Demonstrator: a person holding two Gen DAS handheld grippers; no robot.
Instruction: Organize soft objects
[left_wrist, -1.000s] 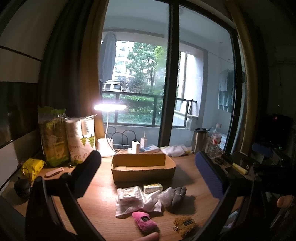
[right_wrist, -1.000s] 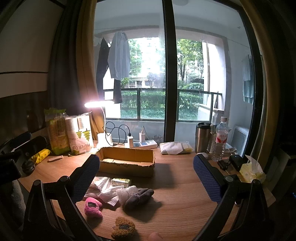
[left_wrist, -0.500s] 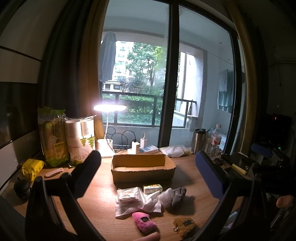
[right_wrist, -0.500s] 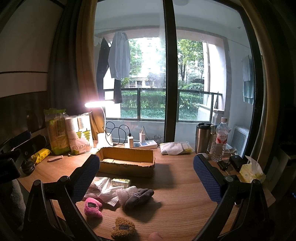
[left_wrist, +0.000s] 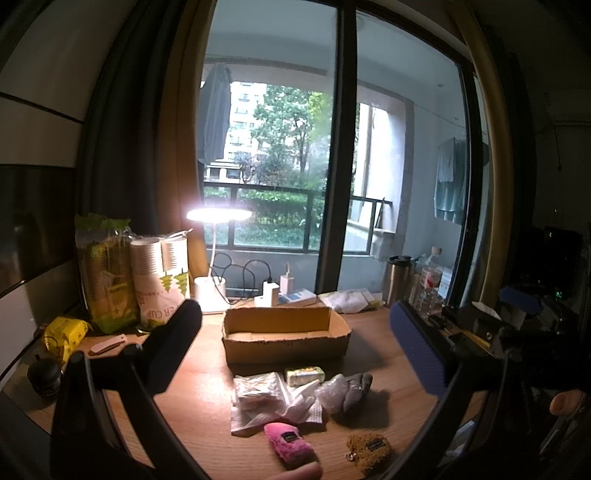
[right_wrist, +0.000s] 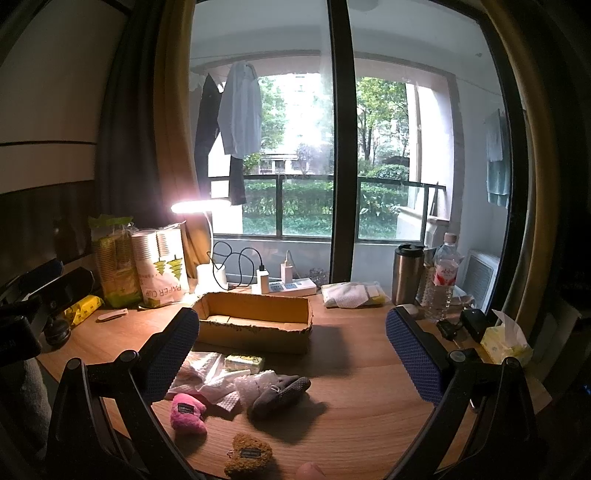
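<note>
Both claws hang above the near edge of the wooden desk (right_wrist: 362, 417) with their jaws spread wide and nothing between them: the left gripper (left_wrist: 295, 347) and the right gripper (right_wrist: 291, 350) each frame the soft things from well back, which looks like a survey before any first pick.

From the left, the pile starts with one clear packet (left_wrist: 256, 387) lying on one white cloth (left_wrist: 295, 411), then one small yellow-green pack (left_wrist: 304, 375) just in front of the cardboard box (left_wrist: 284, 349), one crinkled clear bag (left_wrist: 330, 393), and one grey plush (left_wrist: 356, 389) touching that bag. Nearer the desk edge lie one pink plush (left_wrist: 288, 441) and, to its right, one brown plush (left_wrist: 369, 448), apart from each other.

One box sits open-topped behind the pile, with only what looks like a flat layer at its bottom, so it is probably the place meant for them. Everything soft is bunched in front of it, within easy reach of either claw. None is in the box yet.
</note>
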